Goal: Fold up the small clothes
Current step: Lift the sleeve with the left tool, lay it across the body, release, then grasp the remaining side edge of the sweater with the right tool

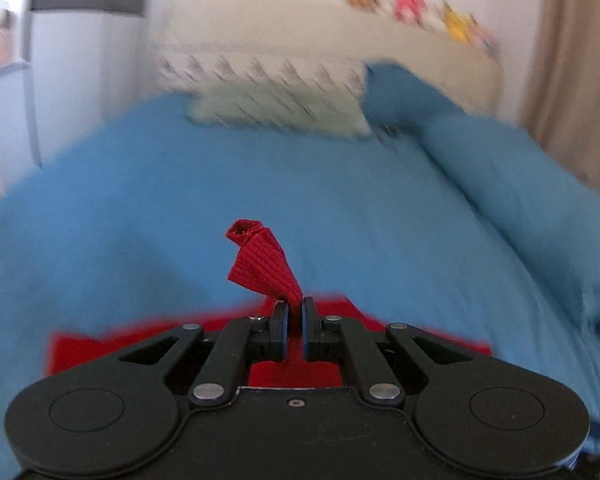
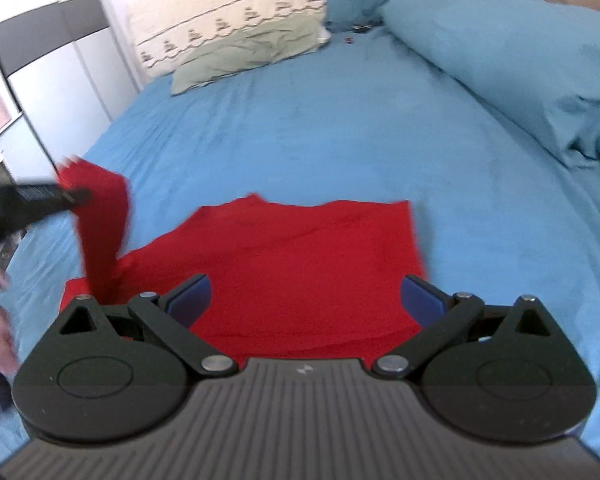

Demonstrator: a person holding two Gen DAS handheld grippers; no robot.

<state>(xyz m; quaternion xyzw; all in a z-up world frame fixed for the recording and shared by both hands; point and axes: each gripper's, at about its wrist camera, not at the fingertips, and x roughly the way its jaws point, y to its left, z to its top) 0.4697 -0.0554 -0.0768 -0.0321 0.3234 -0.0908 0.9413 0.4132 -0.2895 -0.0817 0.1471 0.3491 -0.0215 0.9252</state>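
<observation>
A red garment lies mostly flat on the blue bed. The left tongs pinch its ribbed sleeve cuff, lifting that sleeve off the sheet. The right tongs hang wide open above the cloth, holding nothing.

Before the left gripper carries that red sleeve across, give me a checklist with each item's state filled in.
1. Left gripper shut on the red garment: ok, the ribbed sleeve cuff sticks out past the closed jaws.
2. Sleeve lifted off the bed: ok, the right wrist view shows it raised at the garment's left side.
3. Right gripper free: ok, jaws wide open, nothing between them, poised over the near part of the garment.
4. Garment body flat on the blue bedsheet: ok, only slight wrinkles visible.
5. Landing area free of other things: ok, the green cloth and blue pillow lie far off.
6. Near hem straight: cannot tell, hidden under the gripper bodies.
</observation>
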